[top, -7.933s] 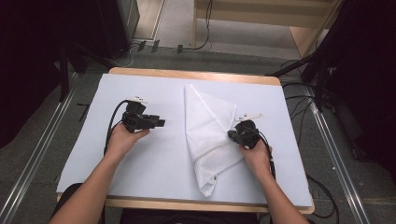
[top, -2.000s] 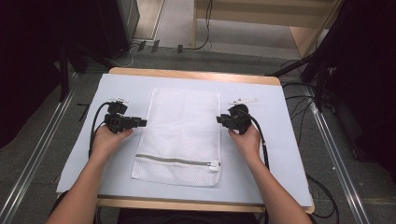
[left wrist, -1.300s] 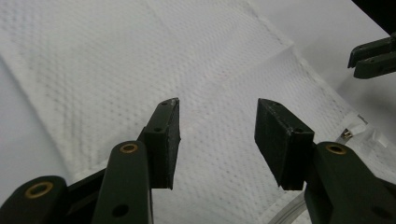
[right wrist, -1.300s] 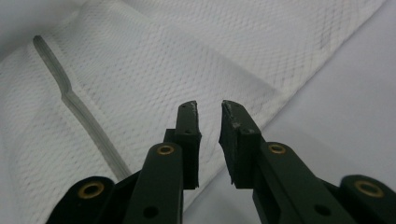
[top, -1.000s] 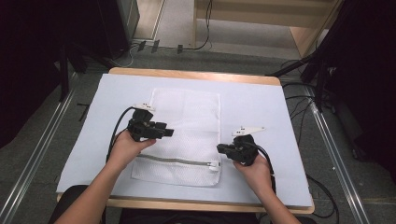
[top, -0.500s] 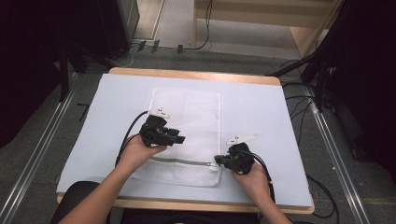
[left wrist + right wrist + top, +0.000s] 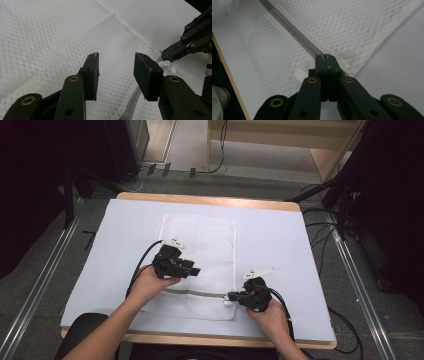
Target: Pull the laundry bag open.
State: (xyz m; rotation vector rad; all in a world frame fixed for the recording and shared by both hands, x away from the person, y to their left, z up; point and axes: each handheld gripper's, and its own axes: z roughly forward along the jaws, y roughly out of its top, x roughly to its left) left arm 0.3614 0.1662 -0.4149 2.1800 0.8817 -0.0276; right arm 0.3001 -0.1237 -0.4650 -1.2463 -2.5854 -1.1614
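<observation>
Forearms are seen entering from the near edge of the table (image 7: 305, 270), which is covered by a pale blue sheet. Nearest, the right gripper (image 7: 231, 296) is held at the near right corner of the white mesh laundry bag (image 7: 200, 245); its jaws are pressed together at the right end of the grey zipper (image 7: 192, 293), and in the right gripper view (image 7: 325, 57) the zipper (image 7: 289, 28) is seen running away from the closed tips, apparently pinched there. Whether the slider itself is clamped cannot be told. A small white tab (image 7: 299, 74) lies just beside the jaws.

Slightly farther, the left gripper (image 7: 195, 270) is held over the bag just beyond the zipper line. Its jaws stand spread, having just been closing, with nothing clamped between them; in the left gripper view (image 7: 116, 72) bare mesh (image 7: 50, 37) shows through the gap.

Farther still, the bag is laid flat at the table's middle, its far edge near the wooden rim.
</observation>
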